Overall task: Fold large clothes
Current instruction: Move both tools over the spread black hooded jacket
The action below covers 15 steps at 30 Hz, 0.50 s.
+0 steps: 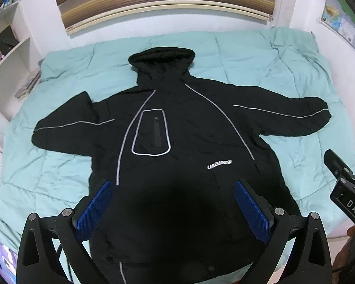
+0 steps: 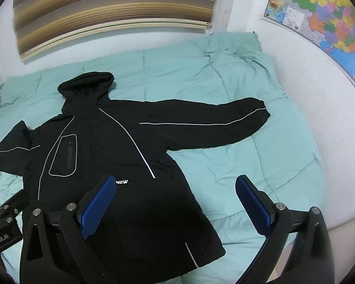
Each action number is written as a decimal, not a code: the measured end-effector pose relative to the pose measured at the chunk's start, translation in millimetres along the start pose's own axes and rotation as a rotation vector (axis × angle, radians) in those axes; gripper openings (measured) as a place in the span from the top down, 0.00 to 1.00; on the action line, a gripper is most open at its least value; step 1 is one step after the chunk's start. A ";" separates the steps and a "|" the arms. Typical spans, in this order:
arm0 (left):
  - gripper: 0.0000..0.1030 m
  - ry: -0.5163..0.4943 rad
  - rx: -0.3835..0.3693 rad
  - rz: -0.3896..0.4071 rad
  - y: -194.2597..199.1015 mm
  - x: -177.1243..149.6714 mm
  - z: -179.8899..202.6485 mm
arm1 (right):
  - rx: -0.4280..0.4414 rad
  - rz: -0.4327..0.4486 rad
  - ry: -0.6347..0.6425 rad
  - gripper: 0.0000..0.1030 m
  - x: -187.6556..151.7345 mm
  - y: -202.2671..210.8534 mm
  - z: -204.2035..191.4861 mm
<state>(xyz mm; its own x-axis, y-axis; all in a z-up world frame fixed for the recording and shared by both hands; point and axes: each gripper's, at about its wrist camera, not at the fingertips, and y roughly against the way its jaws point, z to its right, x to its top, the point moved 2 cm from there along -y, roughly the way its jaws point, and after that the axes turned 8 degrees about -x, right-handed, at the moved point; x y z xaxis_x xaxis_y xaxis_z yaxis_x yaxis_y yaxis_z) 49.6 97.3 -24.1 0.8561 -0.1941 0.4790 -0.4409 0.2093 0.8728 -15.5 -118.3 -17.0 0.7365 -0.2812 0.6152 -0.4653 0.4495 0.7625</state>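
Note:
A black hooded jacket point(image 1: 184, 130) with grey piping and a white chest logo lies spread flat, front up, on a teal quilt point(image 1: 59, 165), sleeves out to both sides. My left gripper point(image 1: 172, 189) hovers open above the jacket's lower middle, nothing between its blue pads. In the right wrist view the same jacket point(image 2: 111, 146) fills the left half. My right gripper point(image 2: 176, 184) stands open above the jacket's lower right edge and the quilt point(image 2: 260, 165). The right gripper's body point(image 1: 348, 189) shows at the left view's right edge, and the left gripper's body point(image 2: 4, 220) shows at the right view's left edge.
The bed meets a white wall with a striped blind point(image 1: 163, 2) over the head end. A map point(image 2: 324, 19) hangs on the right wall. White shelves point(image 1: 9, 54) stand left of the bed. The quilt's far right corner point(image 2: 239, 45) is bunched up.

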 end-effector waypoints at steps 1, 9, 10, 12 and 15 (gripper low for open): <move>0.01 0.000 0.015 0.018 5.1 -0.2 -0.7 | -0.002 0.000 0.000 0.01 0.2 -0.1 0.6; 0.01 -0.006 0.061 0.121 37.3 12.2 12.6 | 0.027 0.005 0.012 0.01 6.5 -6.7 4.4; 0.01 0.000 0.064 0.126 38.1 12.8 15.5 | 0.035 0.009 0.018 0.01 8.8 -8.0 5.8; 0.01 0.016 0.068 0.129 37.6 13.7 22.9 | 0.040 0.022 0.032 0.01 13.4 -10.6 10.4; 0.01 0.035 0.070 0.128 35.8 13.2 35.7 | 0.042 0.039 0.055 0.01 21.3 -13.6 20.4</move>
<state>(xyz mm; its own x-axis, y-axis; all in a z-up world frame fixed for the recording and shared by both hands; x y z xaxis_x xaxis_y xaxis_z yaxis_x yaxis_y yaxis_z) 35.6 68.0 16.7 0.7999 -0.1358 0.5846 -0.5641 0.1623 0.8096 -3.5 -147.7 -10.2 0.7430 -0.2166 0.6332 -0.5133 0.4226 0.7469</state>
